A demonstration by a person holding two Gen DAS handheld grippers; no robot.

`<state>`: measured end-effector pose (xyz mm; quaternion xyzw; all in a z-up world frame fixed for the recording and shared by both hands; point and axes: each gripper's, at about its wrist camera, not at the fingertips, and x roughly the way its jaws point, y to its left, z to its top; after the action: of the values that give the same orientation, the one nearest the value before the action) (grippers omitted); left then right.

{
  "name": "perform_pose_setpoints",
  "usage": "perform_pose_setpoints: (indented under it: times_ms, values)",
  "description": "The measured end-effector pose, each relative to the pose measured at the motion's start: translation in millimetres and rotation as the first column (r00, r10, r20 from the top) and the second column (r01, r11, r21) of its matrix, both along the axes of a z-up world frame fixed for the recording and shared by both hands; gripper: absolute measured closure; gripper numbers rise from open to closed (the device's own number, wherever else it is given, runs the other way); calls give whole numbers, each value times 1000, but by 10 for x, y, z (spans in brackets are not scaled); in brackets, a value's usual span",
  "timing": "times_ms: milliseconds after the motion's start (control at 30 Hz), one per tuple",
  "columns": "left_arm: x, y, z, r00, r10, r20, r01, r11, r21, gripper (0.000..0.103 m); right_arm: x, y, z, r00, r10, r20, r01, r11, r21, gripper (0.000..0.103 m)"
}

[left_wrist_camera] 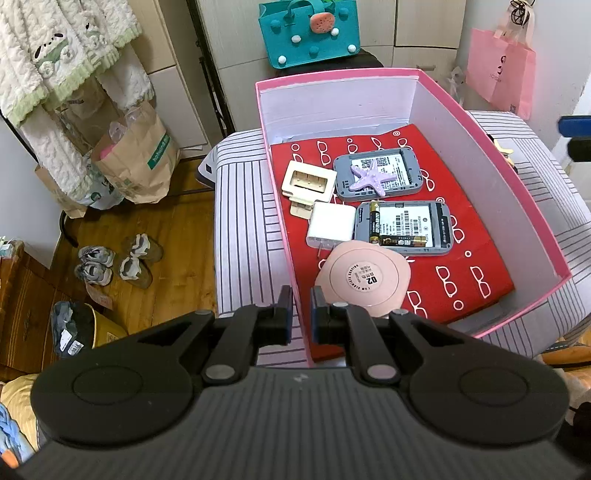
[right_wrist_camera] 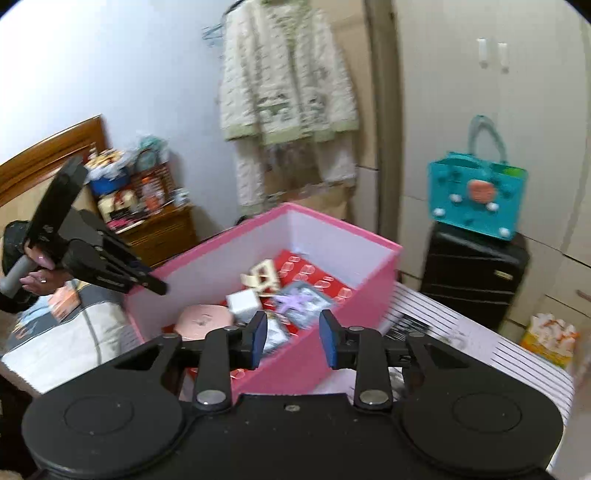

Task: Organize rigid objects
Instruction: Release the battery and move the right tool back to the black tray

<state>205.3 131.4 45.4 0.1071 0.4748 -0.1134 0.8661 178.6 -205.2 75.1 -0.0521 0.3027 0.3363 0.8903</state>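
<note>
Left gripper (left_wrist_camera: 300, 295): jaws pinched on the near left wall of the pink box (left_wrist_camera: 491, 122), one finger outside, one inside, only the thin wall between them. In the right wrist view the same gripper (right_wrist_camera: 157, 286) sits at the box's left corner, with a hand (right_wrist_camera: 38, 266) on its grey handle.

Right gripper (right_wrist_camera: 293, 332): jaws partly open, nothing between the pads, hovering over the near wall of the box. That view is motion-blurred.

Box contents, all lying on a red sheet with white glasses print (left_wrist_camera: 461, 266) that covers the floor:
- Pink round case (left_wrist_camera: 364, 278) at the near left corner, just inside the gripped wall, its near edge hidden behind the inner finger.
- White charger cube (left_wrist_camera: 330, 225) just beyond it, touching the case-side edge of a grey device (left_wrist_camera: 439, 225).
- That grey device is open-backed, with a black-and-gold battery (left_wrist_camera: 388, 230) lying across it.
- Second grey device (left_wrist_camera: 376, 173) further back, with a purple starfish (left_wrist_camera: 371, 179) on top.
- Cream plastic holder (left_wrist_camera: 308, 181) beside it, toward the left wall.

Far right part of the box floor holds only the red sheet.

The box sits on a striped white cover (left_wrist_camera: 243, 221). Beyond it: a teal bag (left_wrist_camera: 308, 33) on a black suitcase (right_wrist_camera: 474, 273), a pink paper bag (left_wrist_camera: 498, 72) at right, and a cream garment (right_wrist_camera: 288, 74) hanging.
</note>
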Motion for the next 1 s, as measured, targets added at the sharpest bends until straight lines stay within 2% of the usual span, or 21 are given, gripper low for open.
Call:
perform_pose_setpoints:
  times_ms: [133,300,367,500,667,867,1000]
  values:
    - [-18,-33,-5,1000,9,6,-9,1000,7,95,23,-324,-159,993,-115,-42,114,993,-8,66]
    - [-40,-73,11,1000,5,4,-5,1000,31,94,55,-601,-430,970,-236,-58,231,970,-79,65]
    - [-37,-70,14,1000,9,2,-9,1000,30,94,93,-693,-558,963,-258,-74,252,964,-83,59]
    - [-29,-66,13,1000,20,0,-20,1000,19,94,200,-776,-791,945,-315,-92,307,947,-93,54]
    - [-29,-56,11,1000,27,-3,-27,1000,11,94,380,-800,-952,944,-326,-44,321,942,-98,54]
    - [-27,-51,9,1000,28,-4,-28,1000,9,94,640,-675,-1104,949,-309,-69,301,948,-100,54]
    - [-26,-50,10,1000,29,-4,-29,1000,8,94,791,-556,-1209,948,-317,-38,307,937,-163,54]
